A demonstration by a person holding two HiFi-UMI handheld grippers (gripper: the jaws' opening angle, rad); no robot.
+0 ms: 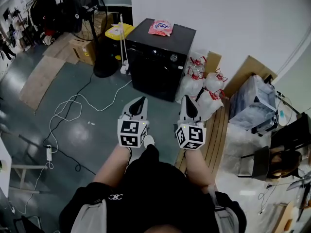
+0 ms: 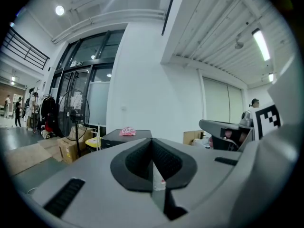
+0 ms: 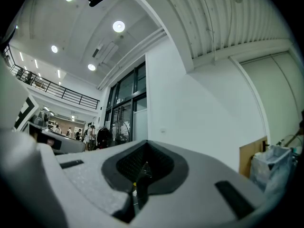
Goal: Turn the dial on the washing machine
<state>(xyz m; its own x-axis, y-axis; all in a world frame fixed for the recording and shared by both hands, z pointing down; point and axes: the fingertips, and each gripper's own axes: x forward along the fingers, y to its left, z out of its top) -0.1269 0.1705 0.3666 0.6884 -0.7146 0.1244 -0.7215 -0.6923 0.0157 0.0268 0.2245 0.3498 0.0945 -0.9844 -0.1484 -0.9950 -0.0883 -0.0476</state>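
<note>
The black washing machine [image 1: 158,64] stands against the white wall, with a small round dial [image 1: 173,58] at the right of its control strip. A pink packet [image 1: 161,27] lies on its top. My left gripper [image 1: 141,101] and right gripper [image 1: 187,100] are held side by side in front of the machine, well short of it, both pointing toward it. In the left gripper view the jaws of the left gripper [image 2: 153,148] meet with nothing between them, and the machine [image 2: 124,138] shows small beyond. The right gripper [image 3: 142,163] is shut and empty; the machine is hidden there.
A standing fan [image 1: 82,8] and a yellow stool [image 1: 118,31] are left of the machine, with cardboard boxes [image 1: 82,50] behind. Tied plastic bags [image 1: 204,86] are piled at its right. A white cable [image 1: 73,106] runs across the floor. Wooden planks [image 1: 218,130] lie at right.
</note>
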